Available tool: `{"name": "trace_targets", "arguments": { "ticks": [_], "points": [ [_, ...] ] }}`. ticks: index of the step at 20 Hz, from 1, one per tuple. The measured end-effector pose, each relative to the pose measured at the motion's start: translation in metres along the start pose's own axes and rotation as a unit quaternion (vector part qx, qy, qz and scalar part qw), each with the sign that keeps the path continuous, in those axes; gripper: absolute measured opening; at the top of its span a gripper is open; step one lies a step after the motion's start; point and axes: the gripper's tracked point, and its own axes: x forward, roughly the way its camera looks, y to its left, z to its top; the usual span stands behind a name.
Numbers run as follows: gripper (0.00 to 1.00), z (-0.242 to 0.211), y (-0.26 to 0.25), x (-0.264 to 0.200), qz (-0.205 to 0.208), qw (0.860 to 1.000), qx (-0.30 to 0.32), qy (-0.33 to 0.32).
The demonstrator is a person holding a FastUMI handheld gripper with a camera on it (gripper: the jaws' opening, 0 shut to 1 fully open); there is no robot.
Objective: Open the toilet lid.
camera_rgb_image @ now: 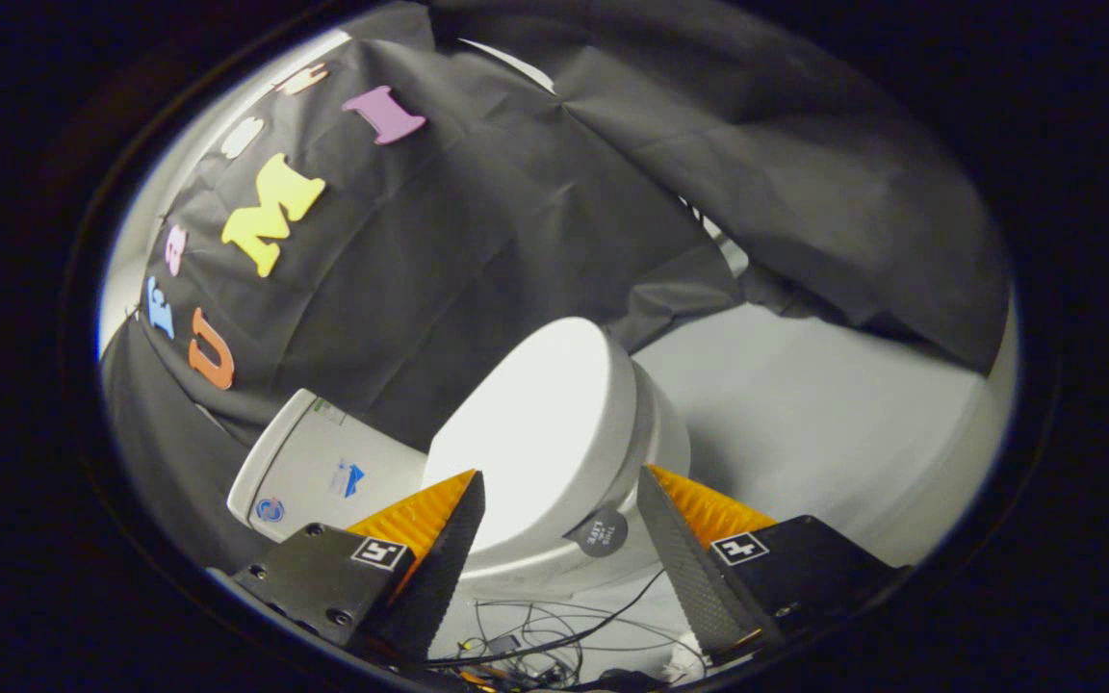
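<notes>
A white toilet stands ahead of me, seen at a strong tilt. Its smooth oval lid (535, 423) lies down flat on the bowl (665, 438). The tank (323, 472) sits behind the lid, against the black cloth wall. My gripper (559, 476) is open, its fingers spread wide. The lid's front half shows in the gap between the fingertips and just beyond them. Neither finger touches it that I can see. A small round dark tag (601, 532) sits on the toilet's rim close to one finger.
Pale floor (805, 404) spreads out beside the bowl. Loose dark cables (535, 635) lie tangled on the floor below the fingers. Black cloth (477, 250) hangs close behind and around the toilet.
</notes>
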Motion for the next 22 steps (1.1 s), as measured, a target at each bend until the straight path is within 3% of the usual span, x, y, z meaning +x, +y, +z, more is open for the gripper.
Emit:
{"name": "trace_targets", "arguments": {
  "ticks": [6, 10, 14, 19, 22],
  "points": [
    [0.97, -0.039, -0.026, 0.022, 0.001, 0.995, 0.072, 0.065],
    [0.88, -0.049, -0.033, 0.033, 0.001, 0.992, 0.087, 0.088],
    [0.74, -0.052, -0.035, 0.042, 0.017, 0.986, 0.124, 0.108],
    [0.48, -0.065, -0.024, 0.055, 0.031, 0.982, 0.132, 0.129],
    [0.35, -0.060, -0.027, 0.062, 0.039, 0.976, 0.173, 0.124]
  ]
}}
